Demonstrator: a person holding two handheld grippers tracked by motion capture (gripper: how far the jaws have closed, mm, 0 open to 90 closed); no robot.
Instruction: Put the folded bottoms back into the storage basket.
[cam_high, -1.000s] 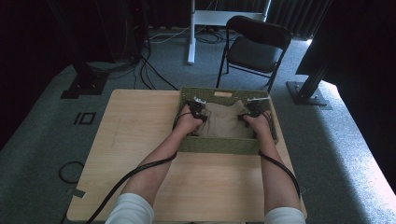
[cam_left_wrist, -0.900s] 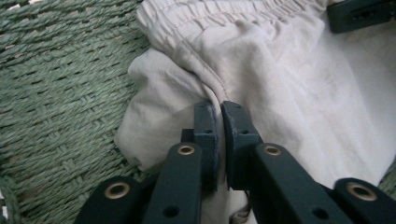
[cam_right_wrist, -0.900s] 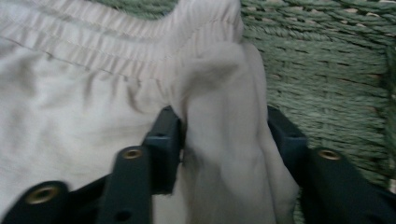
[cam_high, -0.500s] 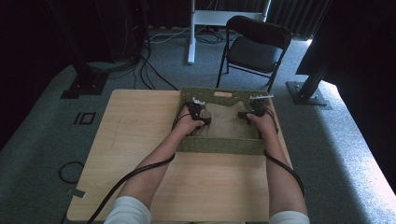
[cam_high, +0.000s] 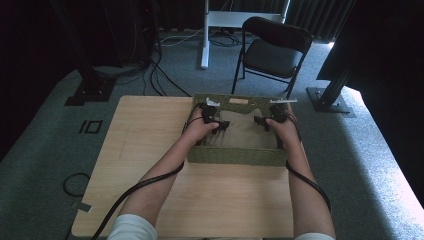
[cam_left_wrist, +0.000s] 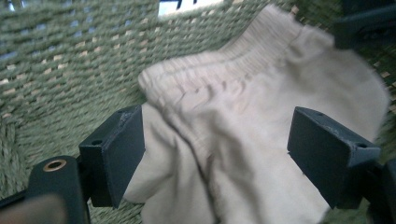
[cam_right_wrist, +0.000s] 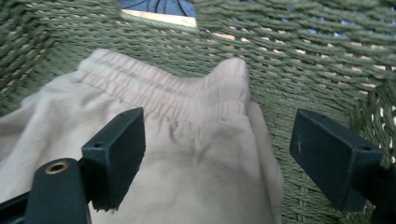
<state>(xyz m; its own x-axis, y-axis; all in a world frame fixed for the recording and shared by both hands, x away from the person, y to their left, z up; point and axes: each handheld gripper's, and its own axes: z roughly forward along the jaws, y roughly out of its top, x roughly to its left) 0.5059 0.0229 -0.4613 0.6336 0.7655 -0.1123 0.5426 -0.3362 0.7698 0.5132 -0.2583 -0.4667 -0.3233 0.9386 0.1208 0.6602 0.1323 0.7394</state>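
Beige garment (cam_high: 243, 131) lies folded in the green woven basket (cam_high: 232, 156), waistband toward the far wall, long axis running left to right between my hands. My left gripper (cam_left_wrist: 219, 154) has just been opening, cloth below the jaws, unpinched. My right gripper (cam_right_wrist: 219, 154) is likewise released, above the garment's right end. Both sit equally near.

Soft, matt beige cloth garment (cam_left_wrist: 261, 135) with ribbed, gathered waistband (cam_right_wrist: 163, 95). Rough woven green fibre basket (cam_high: 235, 155), open-meshed at the walls. Smooth pale wood-grain counter (cam_high: 145, 145). Matt black plastic gripper pads (cam_left_wrist: 116, 158).
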